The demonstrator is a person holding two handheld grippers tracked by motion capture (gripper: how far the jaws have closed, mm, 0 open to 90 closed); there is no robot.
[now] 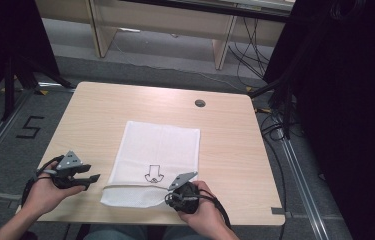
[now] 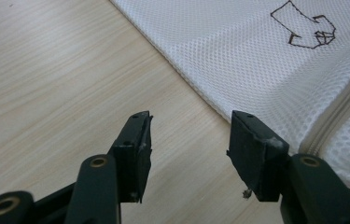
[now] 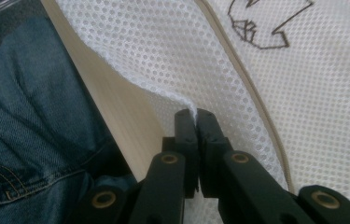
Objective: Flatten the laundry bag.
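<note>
Pinching white honeycomb-mesh bag [image 3: 163,60] edge, right claw [image 3: 195,116] clamped; left claw [image 2: 189,140] gaping over pale woodgrain table [image 2: 46,84]

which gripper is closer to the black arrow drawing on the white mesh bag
Right. The right gripper pinches the white mesh bag's near edge just below the black arrow drawing; the left gripper sits beside the bag.
</note>
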